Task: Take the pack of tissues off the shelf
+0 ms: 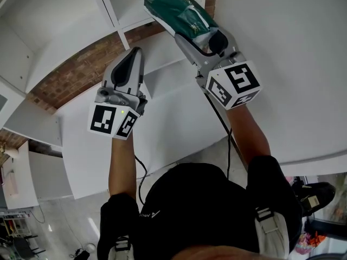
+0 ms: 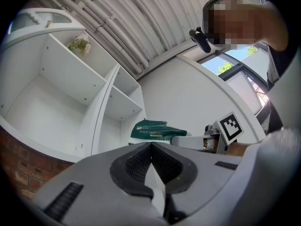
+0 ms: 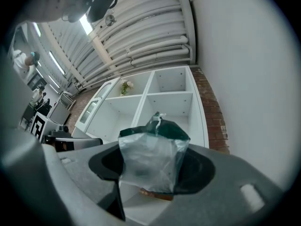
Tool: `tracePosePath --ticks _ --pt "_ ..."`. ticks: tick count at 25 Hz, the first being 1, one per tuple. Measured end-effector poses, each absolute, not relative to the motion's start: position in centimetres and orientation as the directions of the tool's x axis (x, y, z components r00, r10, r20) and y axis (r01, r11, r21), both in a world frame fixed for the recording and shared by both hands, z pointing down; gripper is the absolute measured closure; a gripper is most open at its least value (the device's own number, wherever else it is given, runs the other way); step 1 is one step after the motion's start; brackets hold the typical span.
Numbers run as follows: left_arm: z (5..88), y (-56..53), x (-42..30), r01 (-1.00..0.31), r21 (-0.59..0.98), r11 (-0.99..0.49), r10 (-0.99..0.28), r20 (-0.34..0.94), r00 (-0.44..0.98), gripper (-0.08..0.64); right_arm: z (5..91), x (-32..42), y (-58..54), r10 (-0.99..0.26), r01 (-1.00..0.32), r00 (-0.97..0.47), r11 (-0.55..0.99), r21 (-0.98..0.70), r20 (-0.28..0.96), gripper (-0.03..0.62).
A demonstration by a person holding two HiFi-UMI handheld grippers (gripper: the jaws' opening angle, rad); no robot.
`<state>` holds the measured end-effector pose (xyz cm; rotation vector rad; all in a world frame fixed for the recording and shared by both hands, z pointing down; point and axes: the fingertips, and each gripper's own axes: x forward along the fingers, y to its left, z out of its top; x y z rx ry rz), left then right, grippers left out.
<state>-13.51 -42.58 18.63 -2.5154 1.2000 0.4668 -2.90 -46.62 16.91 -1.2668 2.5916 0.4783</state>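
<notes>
The pack of tissues (image 1: 181, 10), dark green with a clear plastic end, is clamped between the jaws of my right gripper (image 1: 187, 28), out in front of the white shelf unit (image 1: 124, 10). In the right gripper view the pack (image 3: 153, 157) fills the gap between the pads, with the empty shelf compartments (image 3: 162, 100) behind it. My left gripper (image 1: 133, 58) is lower and to the left, its jaws shut with nothing in them. The left gripper view shows its closed pads (image 2: 150, 154) and, beyond them, the pack (image 2: 150, 131) in the other gripper.
A strip of brick wall (image 1: 81, 69) runs beside the shelf unit. A plain white wall (image 1: 287, 64) is on the right. A small plant (image 3: 124, 86) stands in an upper shelf compartment. Cables trail from both grippers toward the person's body.
</notes>
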Motion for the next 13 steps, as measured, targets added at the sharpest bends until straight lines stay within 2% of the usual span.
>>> tracePosePath --ticks 13 --pt "18.4 -42.5 -12.5 -0.786 -0.161 -0.597 -0.684 -0.409 0.604 0.561 16.9 -1.6 -46.6 -0.725 -0.799 -0.597 0.576 0.172 -0.344 0.302"
